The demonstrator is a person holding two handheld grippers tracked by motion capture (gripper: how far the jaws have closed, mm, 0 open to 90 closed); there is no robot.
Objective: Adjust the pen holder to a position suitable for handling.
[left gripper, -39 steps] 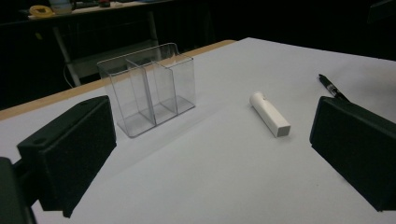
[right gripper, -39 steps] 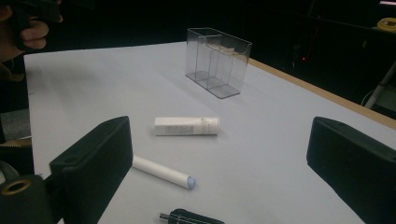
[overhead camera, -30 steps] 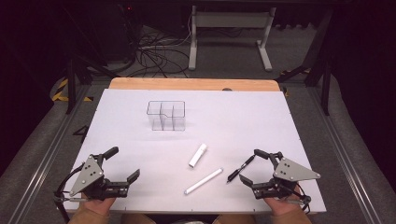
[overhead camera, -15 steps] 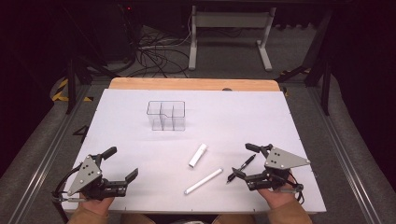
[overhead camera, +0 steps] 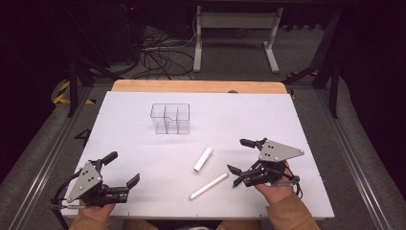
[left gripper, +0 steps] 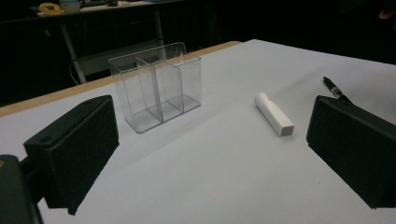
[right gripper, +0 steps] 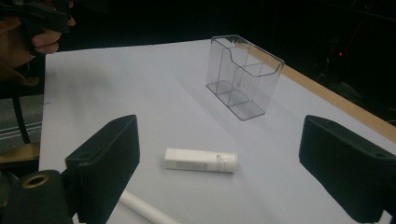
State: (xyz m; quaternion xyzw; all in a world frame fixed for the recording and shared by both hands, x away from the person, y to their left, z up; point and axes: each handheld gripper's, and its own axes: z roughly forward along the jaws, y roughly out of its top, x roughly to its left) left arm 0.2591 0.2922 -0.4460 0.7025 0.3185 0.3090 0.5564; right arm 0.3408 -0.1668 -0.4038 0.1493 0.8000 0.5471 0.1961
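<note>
A clear divided organizer [overhead camera: 171,119] [left gripper: 159,91] [right gripper: 243,77] stands upright on the white tabletop [overhead camera: 119,124], left of centre toward the back. A short white tube [overhead camera: 203,159] [left gripper: 274,114] [right gripper: 201,160] lies in front of it, and a longer white stick [overhead camera: 208,186] [right gripper: 140,207] lies nearer the front edge. A black pen [left gripper: 334,87] lies partly under my right gripper. My right gripper [overhead camera: 238,155] [right gripper: 224,158] is open, pointing left at the tube. At the front left my left gripper [overhead camera: 122,167] [left gripper: 210,140] is open and holds nothing.
A wooden strip [overhead camera: 196,86] runs along the table's far edge. Beyond it on the floor are tangled cables [overhead camera: 158,52] and a metal stand [overhead camera: 234,28]. The right gripper view shows the other hand [right gripper: 28,37] far off.
My right gripper has shifted left and turned toward the white tube, now covering most of the black pen. The left gripper and the objects stayed put.
</note>
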